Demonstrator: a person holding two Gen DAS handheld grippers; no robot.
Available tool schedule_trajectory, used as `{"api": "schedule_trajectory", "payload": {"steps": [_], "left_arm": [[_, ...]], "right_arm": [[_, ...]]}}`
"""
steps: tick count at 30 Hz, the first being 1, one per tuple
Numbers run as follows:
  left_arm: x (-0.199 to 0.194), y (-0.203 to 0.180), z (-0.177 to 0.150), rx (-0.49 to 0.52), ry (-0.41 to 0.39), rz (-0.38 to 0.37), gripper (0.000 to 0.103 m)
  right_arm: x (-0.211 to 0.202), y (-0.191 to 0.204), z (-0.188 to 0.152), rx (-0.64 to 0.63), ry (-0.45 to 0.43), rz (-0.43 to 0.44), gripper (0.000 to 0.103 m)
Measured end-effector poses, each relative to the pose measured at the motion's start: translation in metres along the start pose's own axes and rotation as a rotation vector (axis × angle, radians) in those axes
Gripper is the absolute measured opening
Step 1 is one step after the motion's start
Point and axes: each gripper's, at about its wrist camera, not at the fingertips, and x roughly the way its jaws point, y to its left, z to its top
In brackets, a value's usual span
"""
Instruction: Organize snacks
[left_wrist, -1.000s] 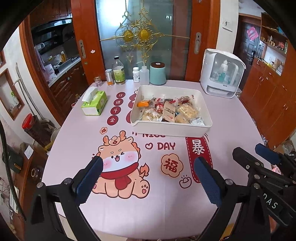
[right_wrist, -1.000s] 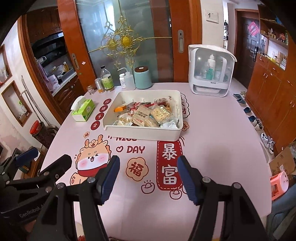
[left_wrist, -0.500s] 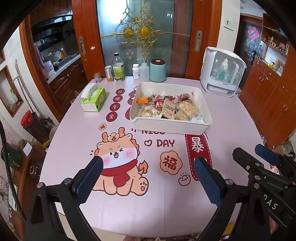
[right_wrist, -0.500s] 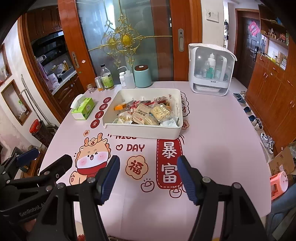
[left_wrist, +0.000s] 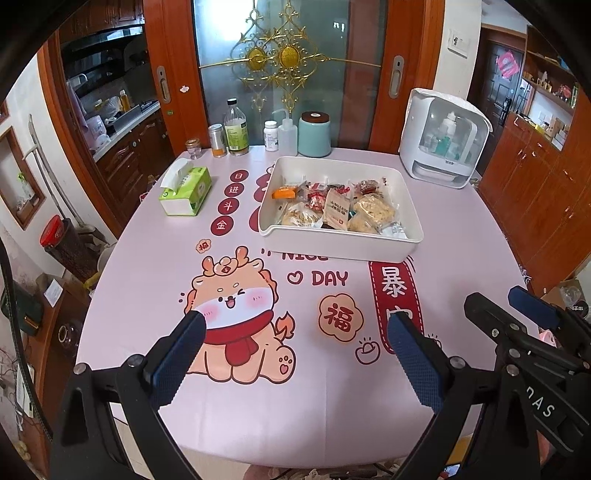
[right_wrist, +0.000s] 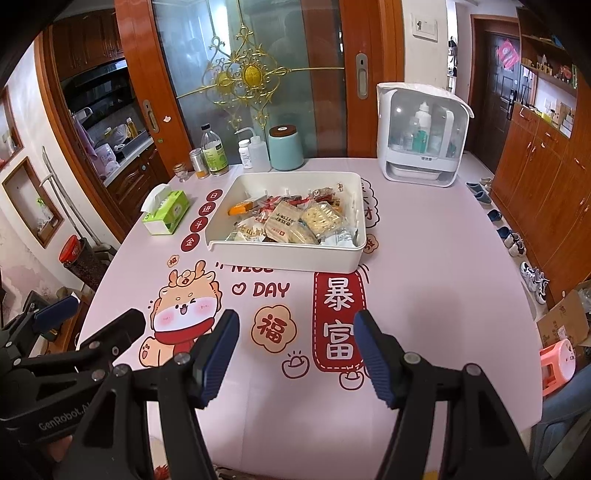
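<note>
White tray of wrapped snacks sits mid-table, apparently full; your left gripper and right gripper hover near the table's front edge, both spread wide, gripping nothing.

Both hand-held grippers agape, empty.

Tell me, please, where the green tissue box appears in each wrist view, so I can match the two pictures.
Left wrist: the tissue box lies left of centre in the upper half, left of the white tray.
Right wrist: the tissue box sits further left, near mid-height, again left of the tray.
Shared landmark: the teal canister behind the tray.
</note>
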Motion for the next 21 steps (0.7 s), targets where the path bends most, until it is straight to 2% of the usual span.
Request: {"api": "schedule_trajectory", "payload": {"steps": [21], "left_arm": [[0.0029,0.0006,-0.0018,0.004,0.022,-0.002,0.098]], "right_arm": [[0.001,-0.0011,-0.0015,-0.004,0.014,-0.008,0.065]]}}
